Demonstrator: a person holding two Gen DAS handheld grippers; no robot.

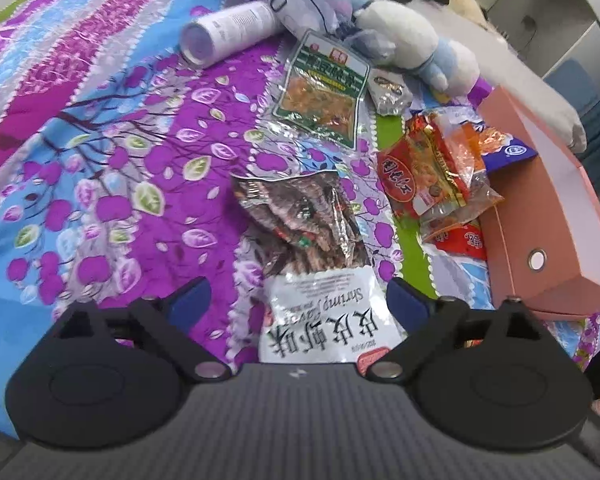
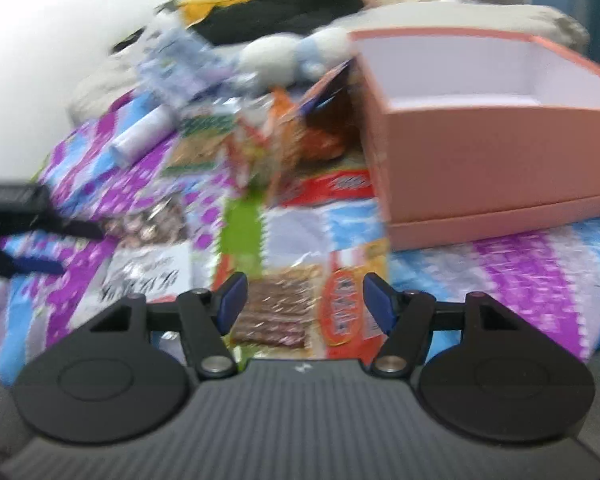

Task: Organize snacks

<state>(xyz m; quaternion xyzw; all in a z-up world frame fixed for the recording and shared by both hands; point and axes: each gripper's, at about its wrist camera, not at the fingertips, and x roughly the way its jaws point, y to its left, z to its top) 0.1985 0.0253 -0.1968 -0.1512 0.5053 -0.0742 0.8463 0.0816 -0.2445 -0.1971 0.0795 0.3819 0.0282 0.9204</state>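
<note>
Both grippers spread, each poised over a snack on the bedspread; pink box empty.

Left gripper [image 1: 298, 302] is released wide, straddling the shrimp bag [image 1: 312, 280], pads clear of it. Right gripper [image 2: 302, 300] is part-spread over an orange pack [image 2: 340, 304] with nothing pinched; that view is smeared, so whether the pads brush the pack I can't tell. Box [image 2: 460, 152] sits just right of the snack pile [image 1: 440, 176], interior bare, so no snack looks stowed yet. Green pack [image 1: 324, 92] and a small dark packet [image 1: 388, 92] lie farther back near a plush toy [image 1: 416, 40] and a white tube [image 1: 228, 28]. Risks: the crinkly foil could slide or fold out of a shallow pinch; closing on the overlapped packs in the pile could drag a neighbour along; the quilt may bunch into the jaws; the two grippers work close together and could clash.
</note>
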